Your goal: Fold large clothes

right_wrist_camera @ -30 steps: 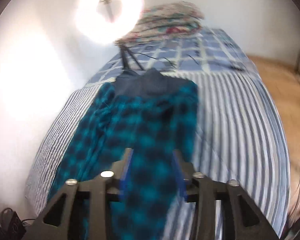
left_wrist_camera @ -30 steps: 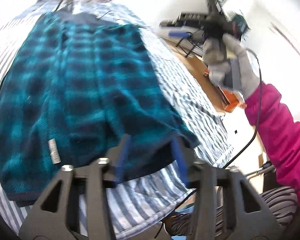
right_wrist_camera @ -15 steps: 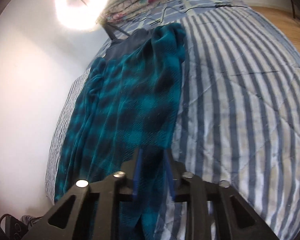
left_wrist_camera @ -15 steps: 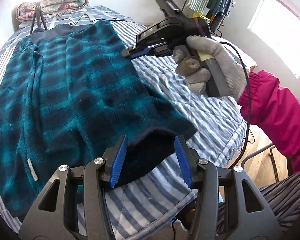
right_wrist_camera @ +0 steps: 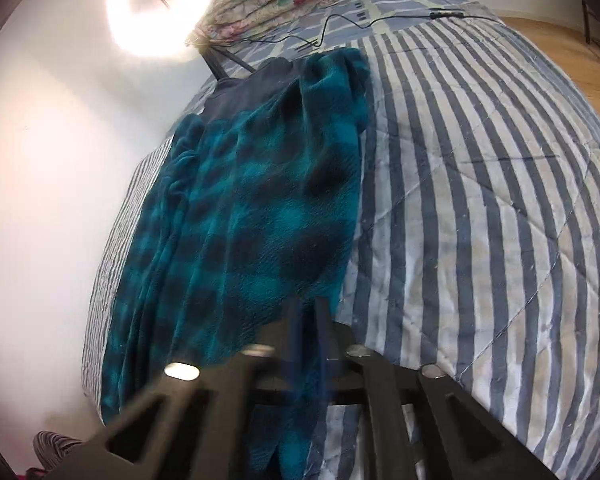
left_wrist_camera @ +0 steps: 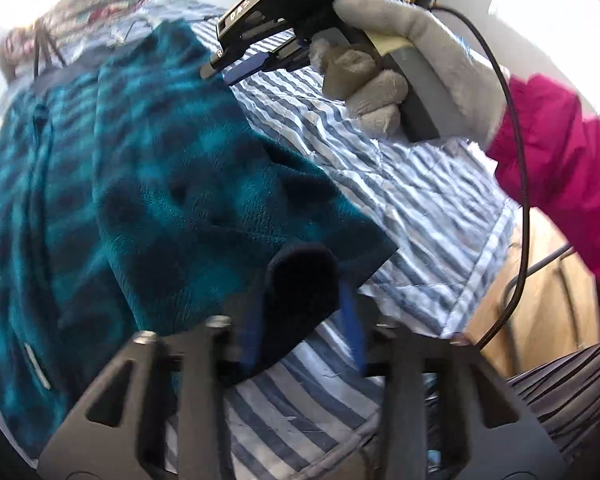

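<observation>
The teal plaid garment (right_wrist_camera: 260, 208) is looking like fuzzy matt fleece, the striped bedspread (right_wrist_camera: 480, 208) like quilted cotton, gloved hand (left_wrist_camera: 400, 60) wearing nubby knit.

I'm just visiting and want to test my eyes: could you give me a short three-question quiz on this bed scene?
1. True or false: the teal-and-navy checked fleece garment lies on a blue-and-white striped quilt.
2. What glows beyond the garment: A) a round ring light, B) a television, C) a candle?
3. What colour is the person's sleeve?
Key: 1 true; 2 A; 3 magenta pink.
</observation>
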A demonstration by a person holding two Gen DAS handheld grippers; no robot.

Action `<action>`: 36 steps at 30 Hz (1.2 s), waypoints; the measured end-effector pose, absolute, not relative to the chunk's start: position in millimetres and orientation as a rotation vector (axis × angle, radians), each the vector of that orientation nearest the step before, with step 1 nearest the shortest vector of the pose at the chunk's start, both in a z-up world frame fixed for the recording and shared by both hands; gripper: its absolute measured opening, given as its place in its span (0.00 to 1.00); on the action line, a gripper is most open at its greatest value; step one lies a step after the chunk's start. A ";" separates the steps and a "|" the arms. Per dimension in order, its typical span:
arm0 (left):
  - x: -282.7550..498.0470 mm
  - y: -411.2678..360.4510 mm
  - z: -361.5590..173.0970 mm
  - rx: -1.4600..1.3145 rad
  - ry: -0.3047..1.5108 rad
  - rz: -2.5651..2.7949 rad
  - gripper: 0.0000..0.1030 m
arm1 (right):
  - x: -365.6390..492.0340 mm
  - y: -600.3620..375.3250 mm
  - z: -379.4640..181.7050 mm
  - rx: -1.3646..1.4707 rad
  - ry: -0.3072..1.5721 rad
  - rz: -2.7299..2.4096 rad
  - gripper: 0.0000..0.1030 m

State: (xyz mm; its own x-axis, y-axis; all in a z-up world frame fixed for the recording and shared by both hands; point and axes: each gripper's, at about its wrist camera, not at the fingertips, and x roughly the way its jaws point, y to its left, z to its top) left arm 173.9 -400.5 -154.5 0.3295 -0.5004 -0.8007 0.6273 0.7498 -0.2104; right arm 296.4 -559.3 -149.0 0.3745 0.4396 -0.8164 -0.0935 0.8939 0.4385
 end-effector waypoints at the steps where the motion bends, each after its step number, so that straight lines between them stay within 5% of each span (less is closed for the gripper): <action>1: 175.2 -398.0 -152.4 0.128 0.984 -0.741 0.11 | 296.2 -558.6 -150.1 0.347 1.138 0.350 0.22; 3: 177.1 -393.6 -145.2 0.088 0.980 -0.749 0.05 | 296.4 -554.7 -150.6 0.315 1.137 0.337 0.03; 6: 174.7 -385.9 -125.7 0.014 0.955 -0.781 0.04 | 298.0 -553.1 -142.7 0.280 1.122 0.328 0.00; 14: 167.4 -409.5 -126.6 0.031 0.951 -0.822 0.05 | 306.1 -556.2 -119.5 0.194 1.082 0.296 0.00; 16: 168.5 -413.2 -137.9 0.060 1.030 -0.813 0.20 | 305.9 -556.2 -132.1 0.158 1.124 0.273 0.03; 18: 164.0 -402.6 -135.8 0.027 1.035 -0.827 0.25 | 298.7 -562.6 -142.1 0.126 1.155 0.223 0.22; 28: 187.1 -342.9 -112.1 -0.131 0.933 -0.708 0.31 | 196.6 -563.4 -102.3 0.198 1.013 0.424 0.18; 36: 196.7 -359.7 -188.4 0.067 1.059 -0.591 0.32 | 162.6 -521.1 -163.4 0.013 1.176 0.365 0.13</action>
